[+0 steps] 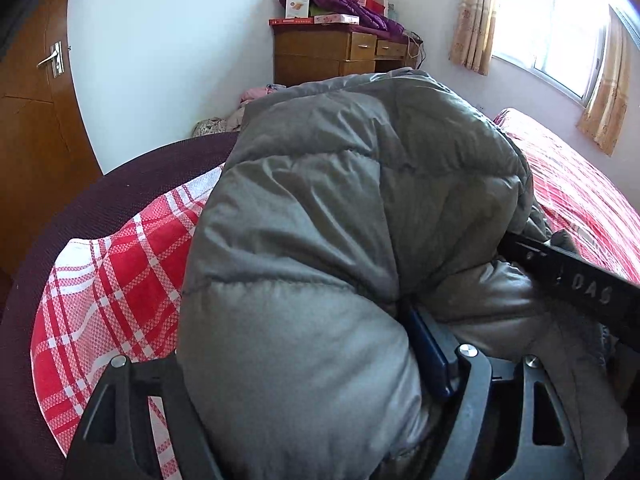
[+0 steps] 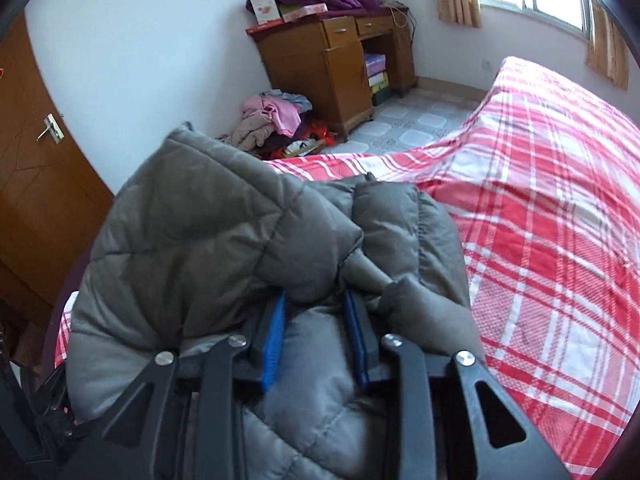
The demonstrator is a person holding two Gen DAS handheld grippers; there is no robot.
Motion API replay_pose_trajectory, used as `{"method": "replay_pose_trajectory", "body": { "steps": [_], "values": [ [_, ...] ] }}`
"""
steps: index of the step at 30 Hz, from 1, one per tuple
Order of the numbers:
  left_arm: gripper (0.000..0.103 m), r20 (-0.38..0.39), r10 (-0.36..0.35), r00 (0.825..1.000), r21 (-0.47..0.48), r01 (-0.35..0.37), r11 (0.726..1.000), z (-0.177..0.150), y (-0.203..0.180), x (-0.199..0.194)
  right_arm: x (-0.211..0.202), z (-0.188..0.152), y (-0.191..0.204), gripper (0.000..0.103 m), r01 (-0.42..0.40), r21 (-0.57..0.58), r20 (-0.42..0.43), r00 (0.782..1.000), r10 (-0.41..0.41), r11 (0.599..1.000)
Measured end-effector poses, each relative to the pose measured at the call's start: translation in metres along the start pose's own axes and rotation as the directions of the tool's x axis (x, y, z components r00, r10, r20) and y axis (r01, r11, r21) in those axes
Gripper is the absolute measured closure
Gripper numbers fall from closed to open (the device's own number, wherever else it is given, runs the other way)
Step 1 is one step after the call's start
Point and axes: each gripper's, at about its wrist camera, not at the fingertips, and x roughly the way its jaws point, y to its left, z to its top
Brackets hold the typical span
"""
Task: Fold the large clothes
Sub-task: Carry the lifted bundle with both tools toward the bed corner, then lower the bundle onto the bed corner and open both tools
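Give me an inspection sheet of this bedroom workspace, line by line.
Surface: bed under a red-and-white checked sheet.
Job's things: grey padded jacket, bunched at the bed's near edge.
Clutter: clothes pile on the floor.
Grippers: left gripper straddles a thick jacket fold, grip unclear; right gripper pinches jacket fabric.
Cables: cord hanging off the desk.
Surroundings: wooden door, curtained window, boxes and purple garment on the desk.

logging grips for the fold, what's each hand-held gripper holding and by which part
Right hand-held gripper: pinches a bunched fold of the grey padded jacket. Left hand-held gripper: the jacket fills its jaws; grip cannot be told.
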Motion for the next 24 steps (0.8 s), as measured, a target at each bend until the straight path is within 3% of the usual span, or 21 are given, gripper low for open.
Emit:
{"method": "replay_pose_trajectory", "body": {
  "steps": [17,24],
  "values": [
    [0.016,-0.039,0.064,0.997,0.024,-0.063,0.998,0.013,-0.010,0.026,0.022,-0.002,0.021,0.073,0.171,-0.162,0.017,0.985,-0.171,0.972],
    [0.014,-0.035,0.071,0.997,0.053,-0.069,0.996,0.017,-0.015,0.031,0.006,-0.010,0.019,0.073,0.168,-0.177,0.006,0.986,-0.169,0.970]
  ]
}}
